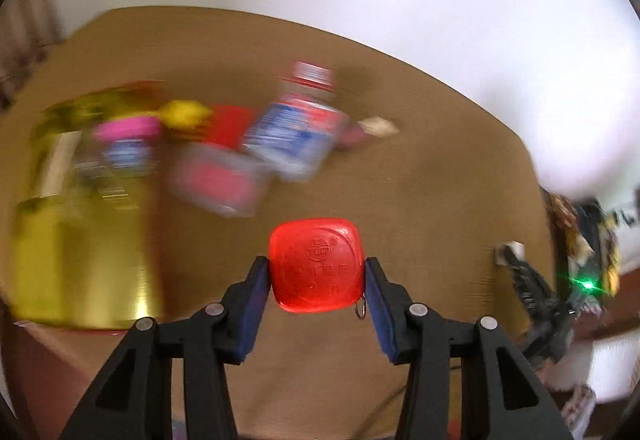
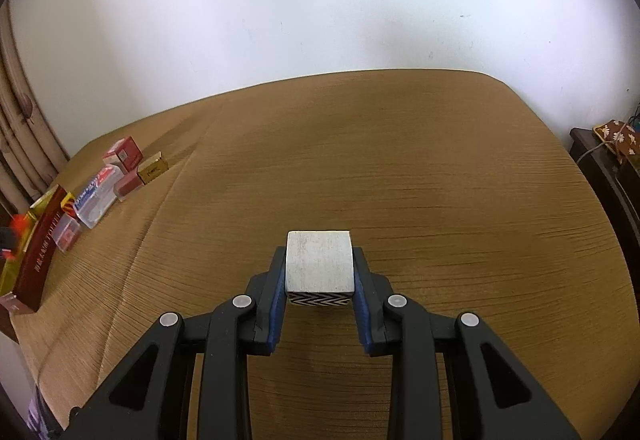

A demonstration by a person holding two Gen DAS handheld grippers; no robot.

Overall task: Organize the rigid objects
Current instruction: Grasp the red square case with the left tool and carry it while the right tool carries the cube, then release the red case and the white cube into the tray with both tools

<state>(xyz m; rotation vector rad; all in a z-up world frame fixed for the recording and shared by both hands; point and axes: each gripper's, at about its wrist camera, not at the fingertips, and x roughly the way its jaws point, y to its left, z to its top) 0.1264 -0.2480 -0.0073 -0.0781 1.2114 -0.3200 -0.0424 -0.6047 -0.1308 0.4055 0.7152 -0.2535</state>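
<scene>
Gripping a red tape measure [image 1: 316, 264] between its blue pads, the left gripper [image 1: 317, 280] holds it above the brown cloth-covered table [image 1: 420, 199]. The right gripper [image 2: 320, 272] is clamped on one small grey cube [image 2: 320, 262] with a zigzag pattern on its lower face, also over the cloth. Along the table's left side stands a row of about seven boxes [image 2: 96, 195], among them one long dark-red box [image 2: 40, 260], two clear plastic cases, one gold one. What the cases hold cannot be made out; the left view is blurred.
</scene>
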